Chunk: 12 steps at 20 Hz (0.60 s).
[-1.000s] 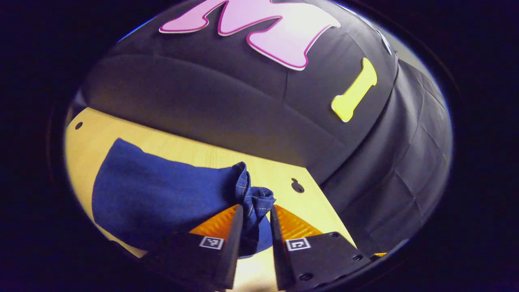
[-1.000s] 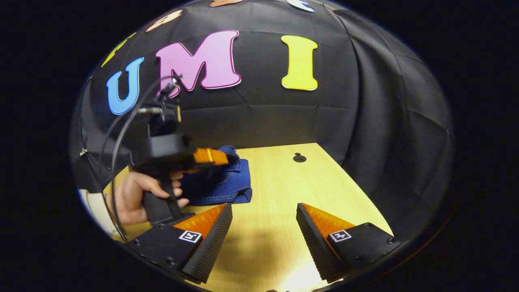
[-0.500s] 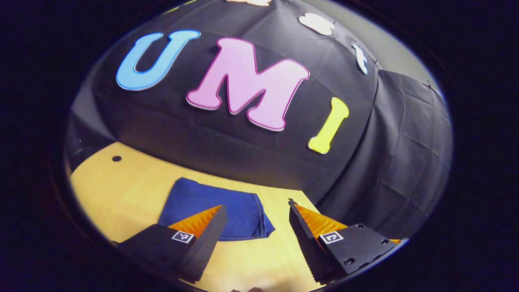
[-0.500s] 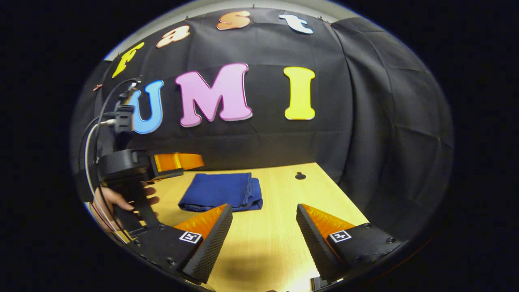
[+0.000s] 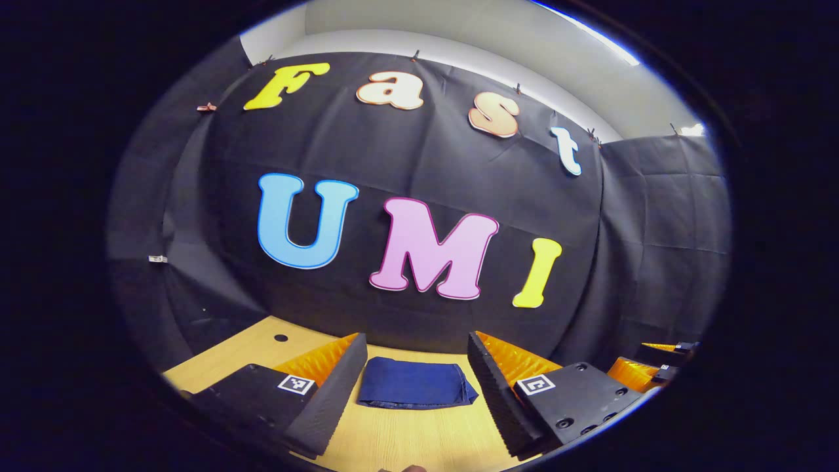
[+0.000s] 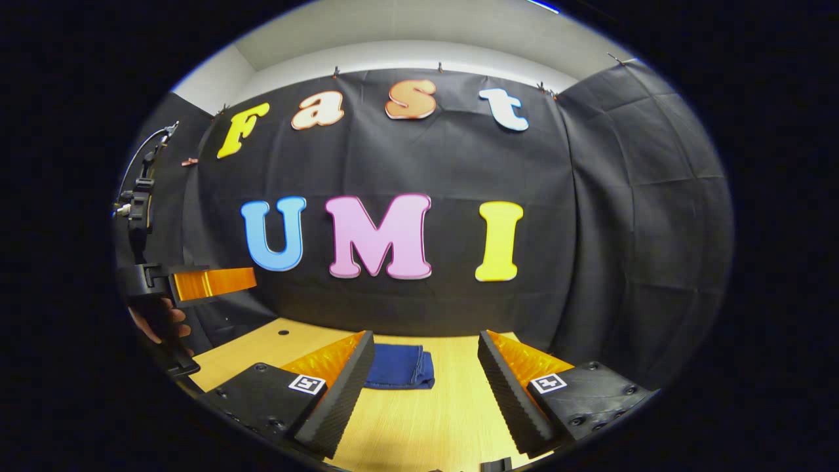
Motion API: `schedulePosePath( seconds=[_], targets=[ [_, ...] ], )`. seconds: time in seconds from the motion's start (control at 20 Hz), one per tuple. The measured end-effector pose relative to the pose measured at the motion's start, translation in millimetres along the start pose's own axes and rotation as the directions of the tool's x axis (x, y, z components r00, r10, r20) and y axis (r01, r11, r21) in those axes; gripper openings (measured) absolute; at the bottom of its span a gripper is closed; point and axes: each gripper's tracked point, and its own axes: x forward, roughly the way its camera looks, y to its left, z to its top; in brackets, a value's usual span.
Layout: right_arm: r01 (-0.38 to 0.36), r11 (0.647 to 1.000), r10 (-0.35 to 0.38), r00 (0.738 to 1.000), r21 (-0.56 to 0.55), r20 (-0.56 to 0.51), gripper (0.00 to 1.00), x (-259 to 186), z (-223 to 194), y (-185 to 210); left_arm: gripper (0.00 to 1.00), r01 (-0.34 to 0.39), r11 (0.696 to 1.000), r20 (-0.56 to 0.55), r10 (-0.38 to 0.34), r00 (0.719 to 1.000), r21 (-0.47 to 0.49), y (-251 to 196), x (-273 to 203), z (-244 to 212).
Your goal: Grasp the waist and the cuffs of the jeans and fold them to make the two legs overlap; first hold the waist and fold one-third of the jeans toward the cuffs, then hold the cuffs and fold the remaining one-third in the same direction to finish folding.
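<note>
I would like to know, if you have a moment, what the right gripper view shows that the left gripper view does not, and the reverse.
Right gripper view: a hand gripping the left tool at the left edge, cables rising above it. Left gripper view: the right tool at the right edge. Both: the jeans folded flat on the table, with each view's own tool open in front of them.

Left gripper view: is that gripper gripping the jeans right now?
No: the left gripper is open, above the table, with the folded jeans lying flat farther off.
</note>
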Motion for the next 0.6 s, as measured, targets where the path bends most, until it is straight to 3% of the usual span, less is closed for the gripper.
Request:
schedulePosePath(
  seconds=[0.05, 0.15, 0.3, 0.5, 0.6],
  targets=[
    [-0.023, 0.999, 0.024, 1.0, 0.025, -0.005, 0.96, -5.9, 4.8, 3.7, 0.92, -0.039, 0.999, 0.006, 0.039, 0.999, 0.0, 6.7, -11.5, 5.9],
    [-0.075, 0.995, 0.076, 0.997, 0.059, -0.016, 0.97, -13.2, 7.7, 8.9, 0.96, -0.077, 0.997, 0.01, 0.077, 0.997, 0.023, 13.2, -35.1, 7.2],
    [-0.081, 0.996, 0.079, 0.995, 0.04, 0.067, 0.97, -10.9, 19.6, 0.2, 0.96, -0.132, 0.988, -0.025, 0.134, 0.991, 0.082, 31.1, -61.3, -14.5],
    [-0.053, 0.998, 0.052, 0.998, 0.022, 0.042, 1.0, -12.4, 6.9, 5.7, 0.96, -0.084, 0.992, -0.05, 0.089, 0.995, 0.091, 26.5, -66.0, -21.7],
    [-0.034, 0.999, 0.033, 0.999, 0.038, 0.013, 0.97, -19.3, -4.6, 12.5, 0.96, -0.053, 0.995, -0.055, 0.058, 0.997, 0.08, 28.2, -64.2, -20.8]
  ],
)
